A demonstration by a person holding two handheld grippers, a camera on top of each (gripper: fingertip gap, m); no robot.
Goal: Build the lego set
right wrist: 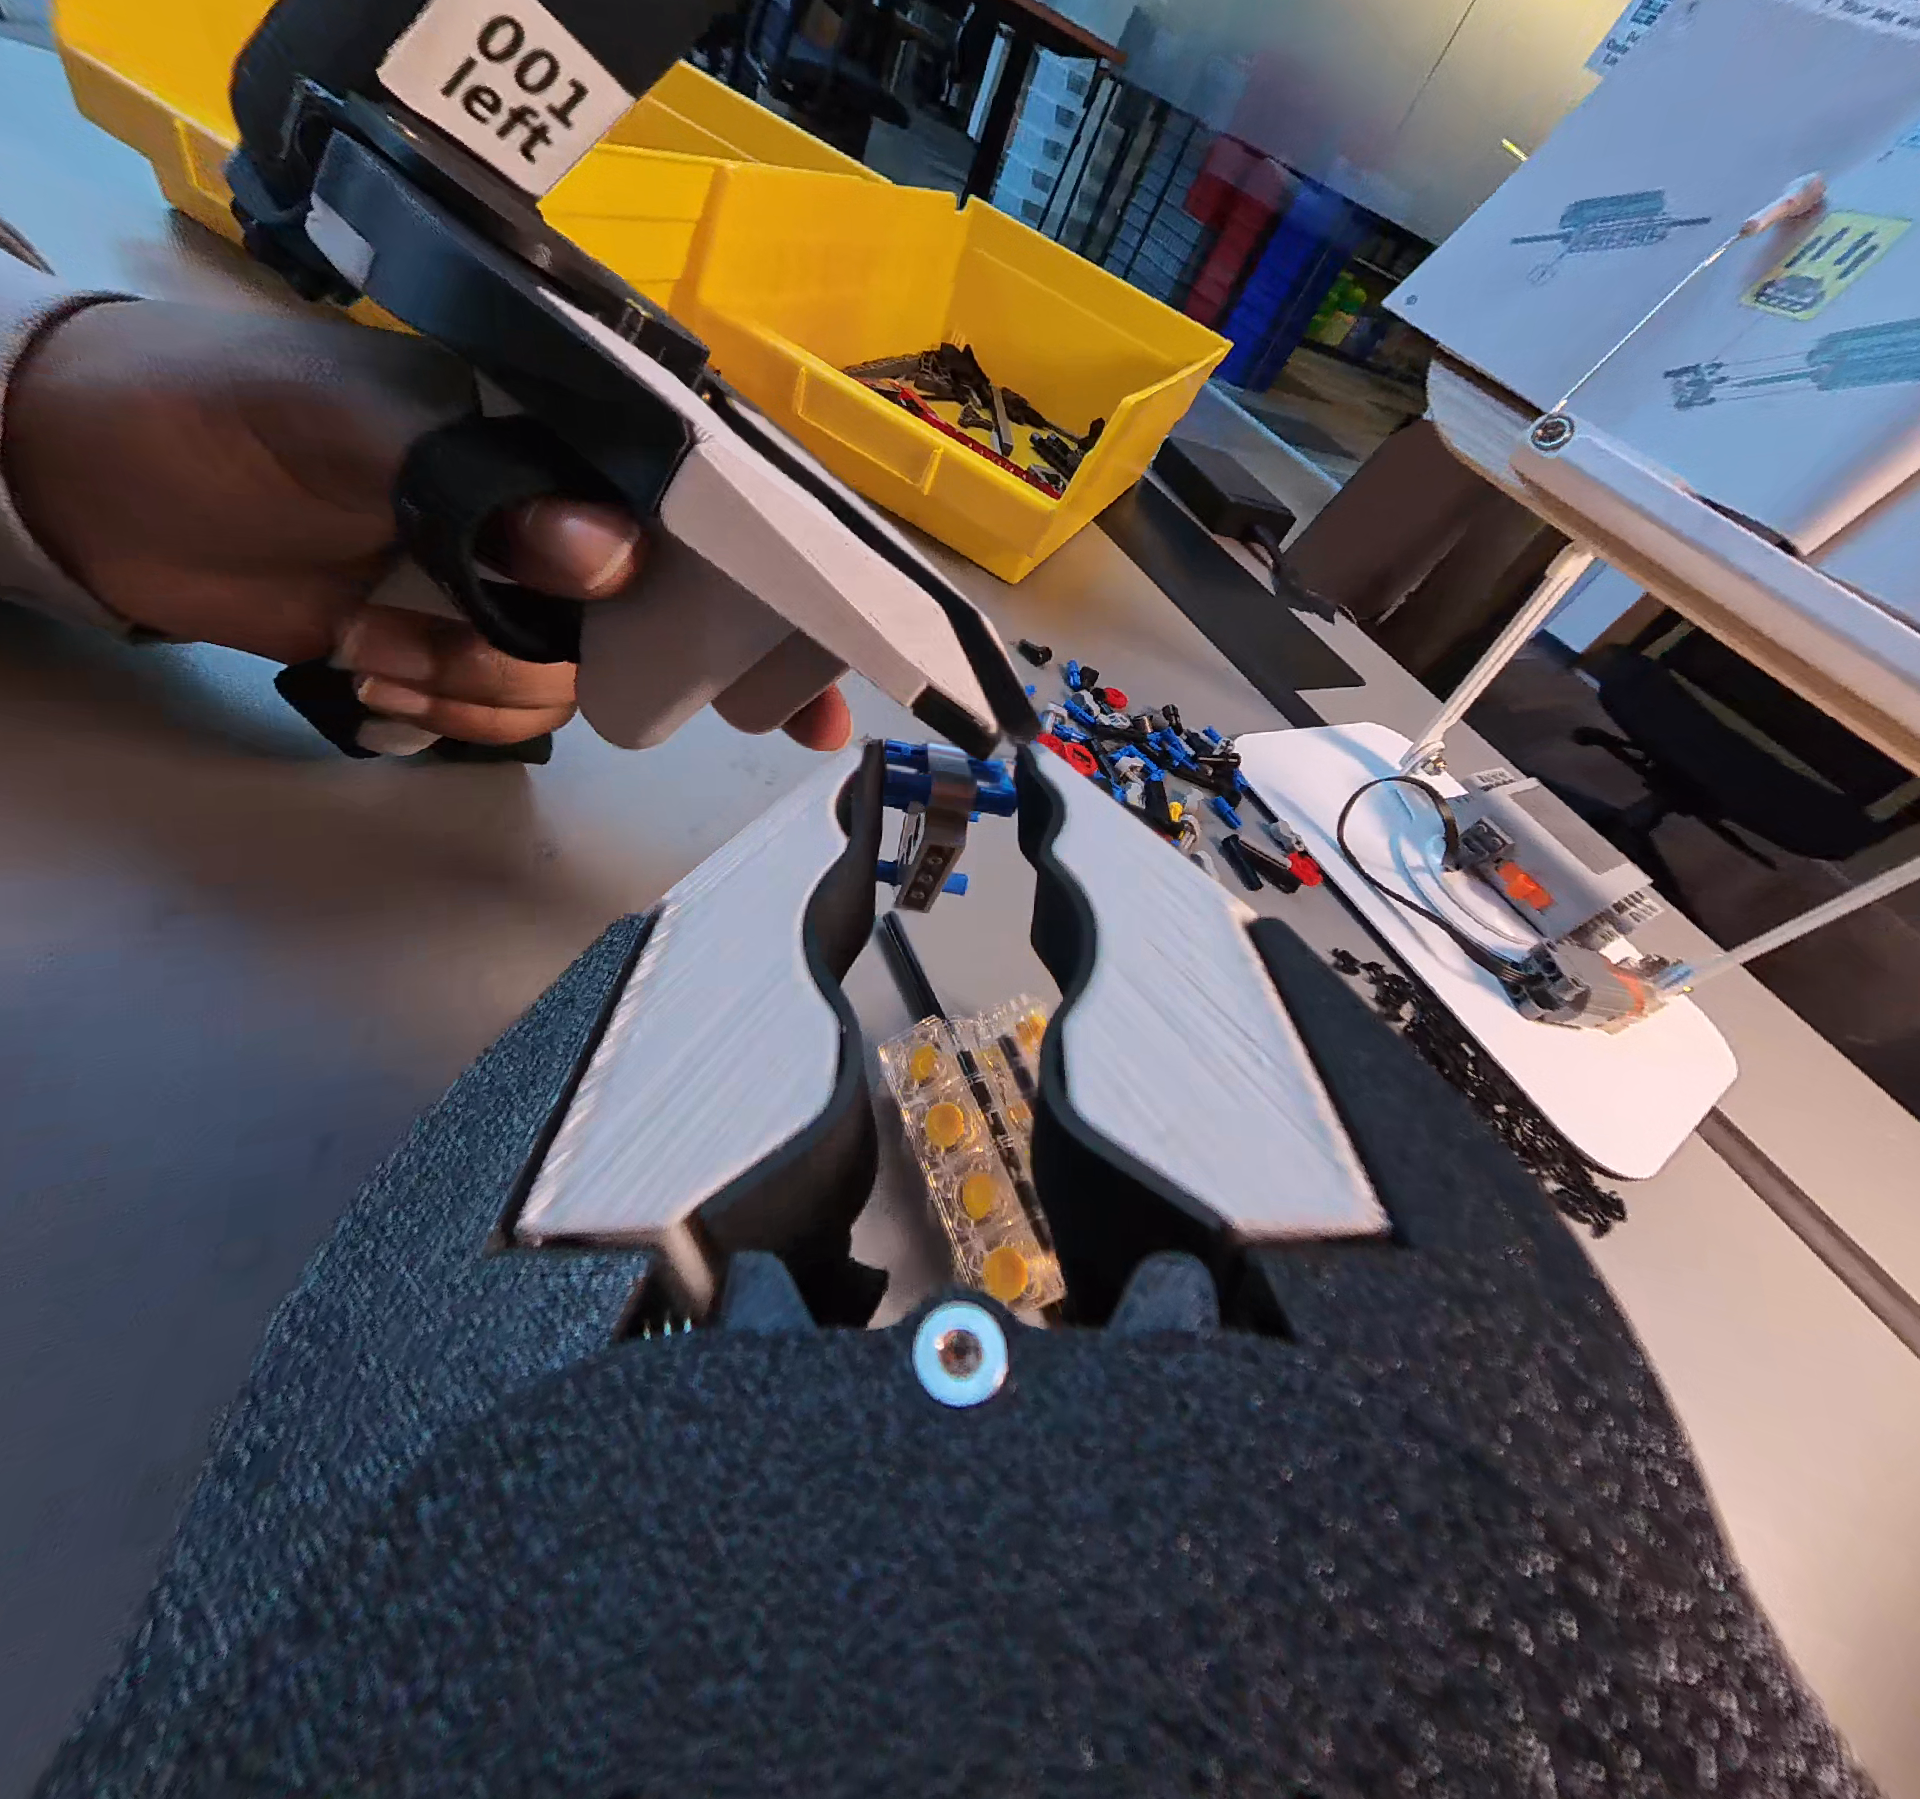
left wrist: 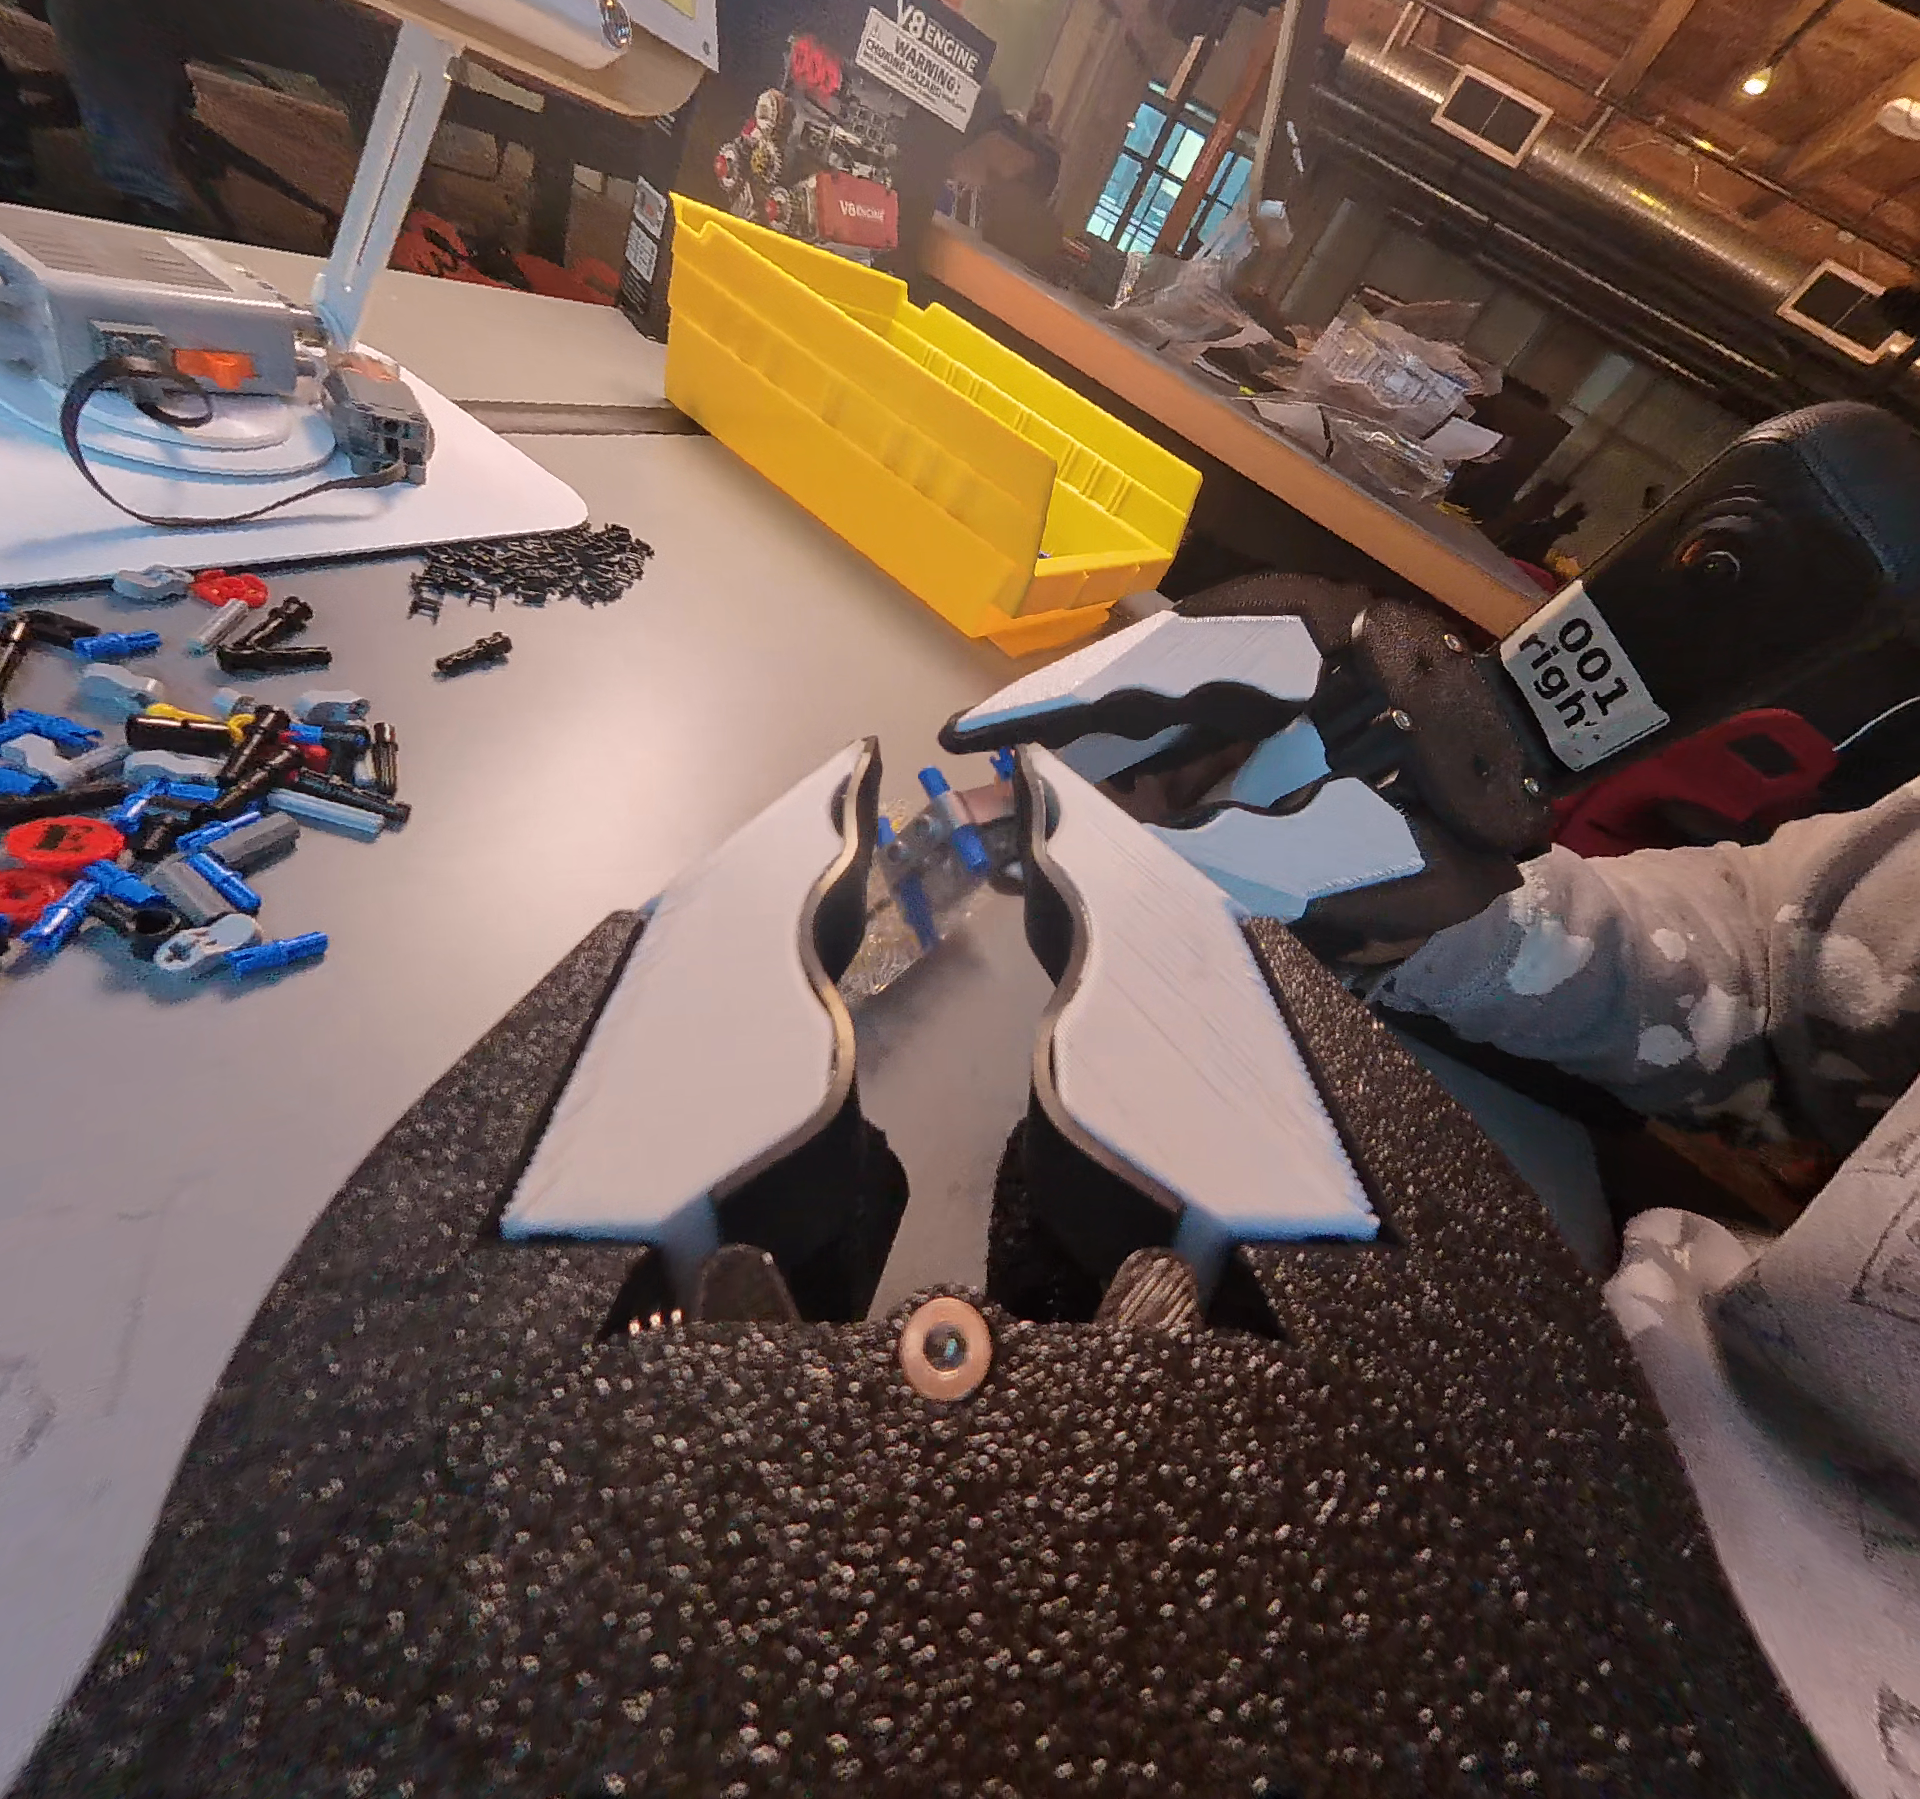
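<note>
Right gripper [right wrist: 948, 762] clamped on grey beam with blue pins [right wrist: 940, 819], frame centre; left gripper [right wrist: 997, 726] closing narrowly just above; yellow bin [right wrist: 831, 295] upper left.

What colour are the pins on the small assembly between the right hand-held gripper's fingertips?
Blue pins in a grey assembly; clearest in the right wrist view.

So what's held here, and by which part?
The right tongs pinch a small grey assembly by its blue pin ends; whether the left tongs grip it cannot be told.
</note>
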